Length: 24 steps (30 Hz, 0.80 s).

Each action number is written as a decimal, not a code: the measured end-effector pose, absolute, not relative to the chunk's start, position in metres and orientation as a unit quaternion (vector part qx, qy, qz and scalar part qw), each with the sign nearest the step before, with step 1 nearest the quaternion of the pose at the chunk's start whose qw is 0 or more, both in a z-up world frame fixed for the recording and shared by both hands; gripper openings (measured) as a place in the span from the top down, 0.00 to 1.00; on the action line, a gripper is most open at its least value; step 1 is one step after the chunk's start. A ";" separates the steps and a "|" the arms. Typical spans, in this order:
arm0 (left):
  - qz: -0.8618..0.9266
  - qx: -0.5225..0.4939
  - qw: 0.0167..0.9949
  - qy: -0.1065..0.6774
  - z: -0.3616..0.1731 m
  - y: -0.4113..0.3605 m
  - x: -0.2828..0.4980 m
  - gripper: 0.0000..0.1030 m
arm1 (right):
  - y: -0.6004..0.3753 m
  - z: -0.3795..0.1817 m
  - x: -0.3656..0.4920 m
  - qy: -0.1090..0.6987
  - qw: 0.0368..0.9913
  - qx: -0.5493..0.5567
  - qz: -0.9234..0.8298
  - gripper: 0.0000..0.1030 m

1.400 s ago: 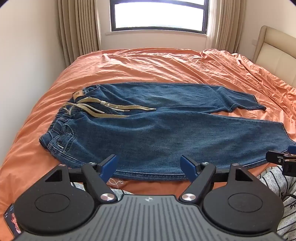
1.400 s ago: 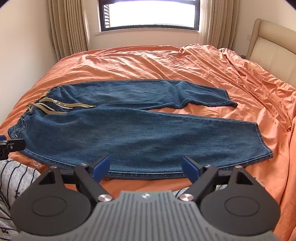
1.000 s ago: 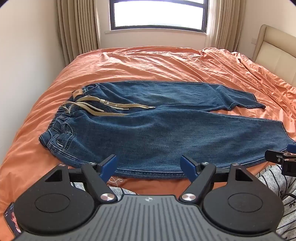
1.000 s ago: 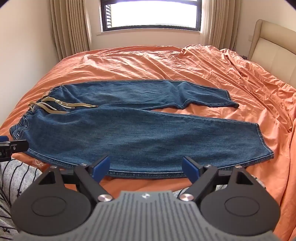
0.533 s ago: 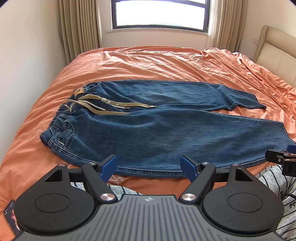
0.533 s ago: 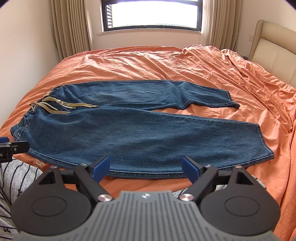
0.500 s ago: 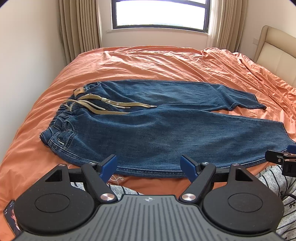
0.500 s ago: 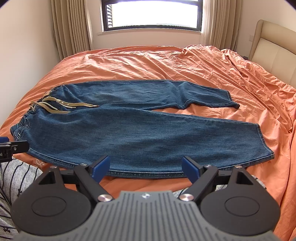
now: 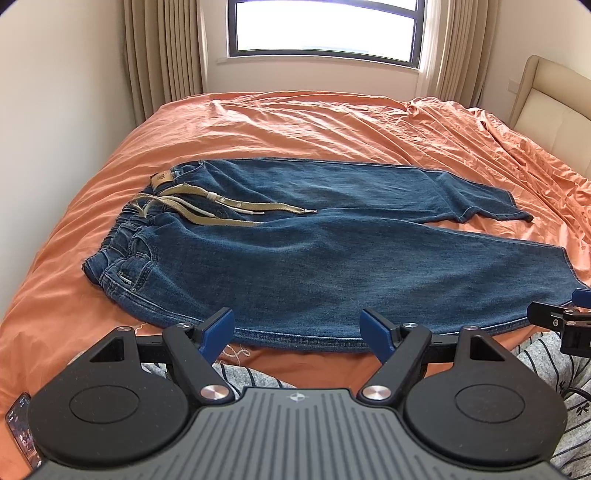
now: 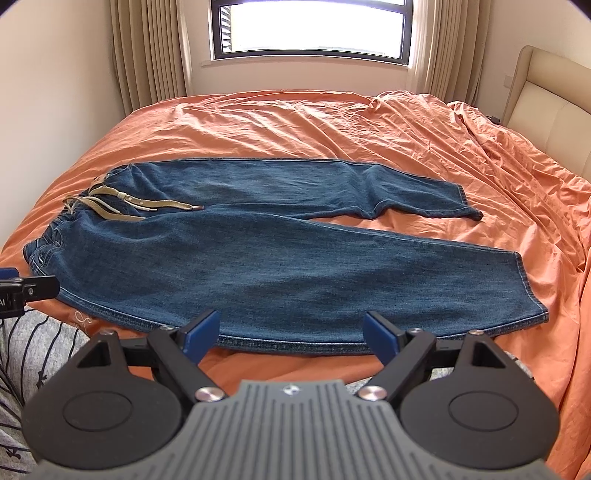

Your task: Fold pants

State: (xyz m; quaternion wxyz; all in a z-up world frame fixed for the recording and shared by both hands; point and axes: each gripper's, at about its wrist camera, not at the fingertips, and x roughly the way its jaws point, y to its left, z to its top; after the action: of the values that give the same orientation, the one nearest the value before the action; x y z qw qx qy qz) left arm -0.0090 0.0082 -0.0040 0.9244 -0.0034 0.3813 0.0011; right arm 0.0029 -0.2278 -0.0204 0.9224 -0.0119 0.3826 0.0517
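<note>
Both sets of my jaws stand wide, gripping nothing. The left gripper (image 9: 297, 328) hangs low at the near edge of the bed (image 9: 306, 122), the right gripper (image 10: 291, 330) beside it, blue pads spread apart on each. Right under my jaws, grey striped fabric (image 9: 543, 354) shows at the bed's edge. Down at my left jaws' lower left corner, a phone (image 9: 22, 428) lies with its screen lit.

Just ahead of the pads runs a strip of orange sheet (image 10: 388, 122), creased and rumpled, more so out to the right. Touching nothing of mine, the pants (image 9: 314, 254) lie flat on that sheet, directly in front of both jaws, long side across my view. Blue denim, waistband to the left, leg ends to the right. The near leg's outer seam runs just beyond my pads; the far leg lies behind it, and the two split apart toward the right with a wedge of orange between them. A tan drawstring (image 9: 221, 208) trails from the gathered waist across the denim, and a tan patch sits at the waistband's far corner.

Further out, bare sheet. To the far right, a cream padded headboard (image 10: 546, 110). Straight ahead, beige curtains (image 9: 162, 55) flank a bright window (image 9: 325, 26); a plain wall closes the left.
</note>
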 end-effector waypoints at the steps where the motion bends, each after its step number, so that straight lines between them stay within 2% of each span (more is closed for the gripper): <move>1: 0.001 -0.004 0.925 0.381 -0.004 0.008 -0.010 0.13 | -0.229 -0.020 0.003 0.382 0.923 -0.012 0.052 0.21; 24: 0.001 -0.006 0.924 0.381 -0.002 0.009 -0.009 0.13 | -0.230 -0.020 0.002 0.384 0.922 -0.010 0.052 0.21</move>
State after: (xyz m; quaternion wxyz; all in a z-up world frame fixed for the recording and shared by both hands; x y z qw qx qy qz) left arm -0.0092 0.0090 -0.0017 0.9245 -0.0061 0.3812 0.0012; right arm 0.0021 -0.2304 -0.0195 0.9216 -0.0095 0.3844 0.0517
